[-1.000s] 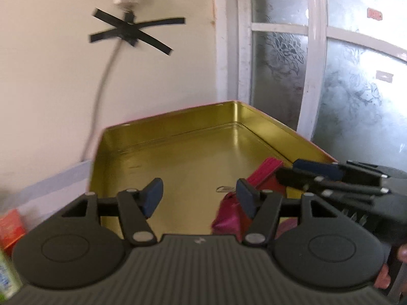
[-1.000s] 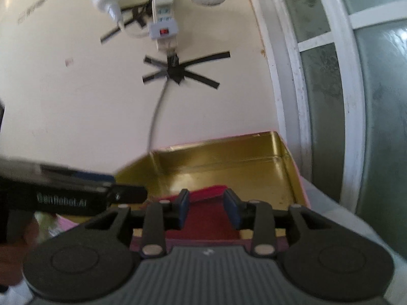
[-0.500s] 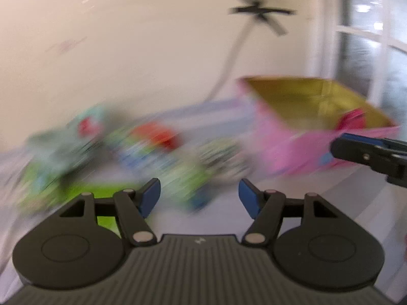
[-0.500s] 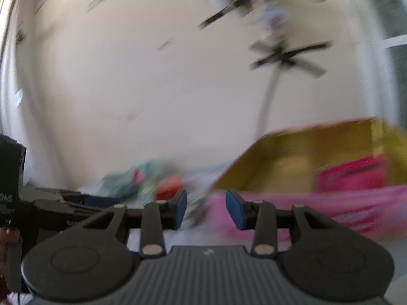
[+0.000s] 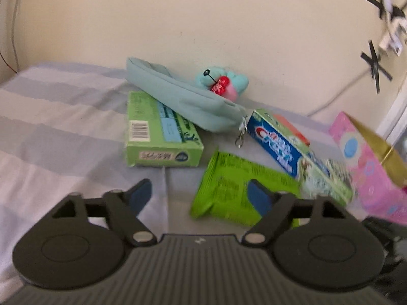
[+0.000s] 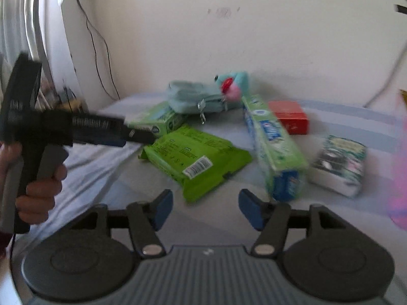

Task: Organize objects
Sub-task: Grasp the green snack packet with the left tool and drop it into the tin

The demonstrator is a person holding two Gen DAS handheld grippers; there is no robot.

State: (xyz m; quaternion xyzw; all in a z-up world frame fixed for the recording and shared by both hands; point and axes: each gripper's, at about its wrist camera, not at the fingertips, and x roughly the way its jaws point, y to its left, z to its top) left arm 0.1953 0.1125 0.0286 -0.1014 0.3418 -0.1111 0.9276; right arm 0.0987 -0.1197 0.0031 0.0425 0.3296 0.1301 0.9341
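Both grippers hover empty above a striped bedsheet (image 5: 63, 117), the left gripper (image 5: 198, 195) and right gripper (image 6: 204, 207) with jaws opening on nothing. The toothpaste box (image 5: 287, 150) lies flat mid-sheet, its long axis running from the wall edge toward the cameras, beside a green packet (image 5: 236, 188) and a green box (image 5: 157, 132).

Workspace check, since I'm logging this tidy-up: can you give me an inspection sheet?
Surface: striped cloth, partly bare.
Job's things: light blue pouch leaning on green box; plush toy; toothpaste box; green packet; red box; patterned box; pink tin.
Clutter: nothing seen.
Grippers: left claw and right claw opening, nothing between them.
Cables: taped cord; thin wires.
Surroundings: cream wall.
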